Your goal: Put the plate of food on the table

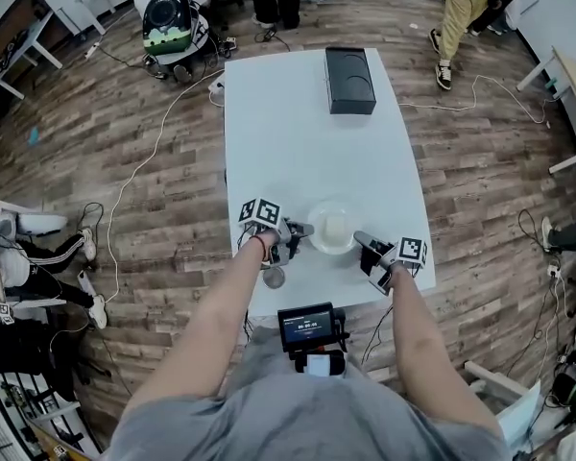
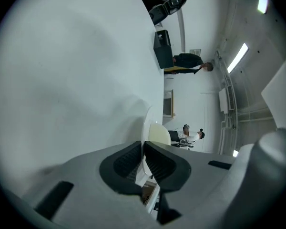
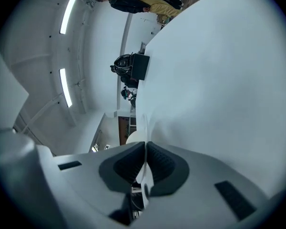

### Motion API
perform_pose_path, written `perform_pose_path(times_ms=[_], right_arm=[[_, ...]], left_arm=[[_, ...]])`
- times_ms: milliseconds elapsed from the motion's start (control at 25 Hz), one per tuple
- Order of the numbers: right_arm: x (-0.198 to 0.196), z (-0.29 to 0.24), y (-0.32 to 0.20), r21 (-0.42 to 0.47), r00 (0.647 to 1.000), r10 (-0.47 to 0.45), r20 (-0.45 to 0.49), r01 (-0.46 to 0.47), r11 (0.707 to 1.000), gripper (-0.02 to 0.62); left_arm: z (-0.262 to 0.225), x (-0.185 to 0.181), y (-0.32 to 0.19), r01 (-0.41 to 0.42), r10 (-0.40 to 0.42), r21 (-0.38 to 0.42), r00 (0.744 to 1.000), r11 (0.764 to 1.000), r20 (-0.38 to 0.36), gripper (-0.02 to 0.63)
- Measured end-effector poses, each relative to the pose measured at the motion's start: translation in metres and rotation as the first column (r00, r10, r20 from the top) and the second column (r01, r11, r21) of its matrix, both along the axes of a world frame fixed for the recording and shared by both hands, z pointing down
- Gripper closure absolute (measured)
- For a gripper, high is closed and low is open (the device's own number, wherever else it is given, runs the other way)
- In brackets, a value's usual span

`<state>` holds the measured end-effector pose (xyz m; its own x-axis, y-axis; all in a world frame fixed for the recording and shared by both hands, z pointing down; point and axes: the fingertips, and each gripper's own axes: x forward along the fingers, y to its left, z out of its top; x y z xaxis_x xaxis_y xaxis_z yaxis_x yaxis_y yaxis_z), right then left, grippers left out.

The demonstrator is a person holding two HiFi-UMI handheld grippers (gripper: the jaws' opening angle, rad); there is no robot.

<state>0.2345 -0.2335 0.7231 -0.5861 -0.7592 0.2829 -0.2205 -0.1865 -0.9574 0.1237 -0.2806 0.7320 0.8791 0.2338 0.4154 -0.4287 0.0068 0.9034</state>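
Plate (image 1: 319,244) held between claws, at near worktop (image 1: 298,142) edge; contact with worktop not told. Left claw (image 1: 301,230) and right claw (image 1: 364,240) each clenched on thin rim, opposite sides. Judged stiff, light, slippery, breakable; food (image 1: 335,227) loose, so level two-rim hold advised.

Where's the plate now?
In the head view, the plate is at the near end of the white table, gripped by the left gripper and right gripper.
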Motion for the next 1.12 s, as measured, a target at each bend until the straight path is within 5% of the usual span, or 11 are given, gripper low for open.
perform_pose_path(times_ms=[480,880,1120], right_arm=[[0.005,0.013,-0.006,-0.053,1.0,0.007,0.029,-0.006,0.999,0.557],[0.012,0.016,-0.011,-0.086,0.993,-0.04,-0.115,0.03,0.996,0.554],[0.017,0.023,-0.007,-0.146,0.953,-0.138,-0.27,0.101,0.984,0.54]], left_arm=[[0.02,-0.003,0.002,-0.015,0.016,-0.06,1.0,0.998,0.021,0.577],[0.012,-0.017,0.0,-0.052,0.056,-0.07,0.997,0.996,0.049,0.577],[0.007,-0.014,0.004,-0.058,0.061,-0.056,0.997,0.997,0.045,0.577]])
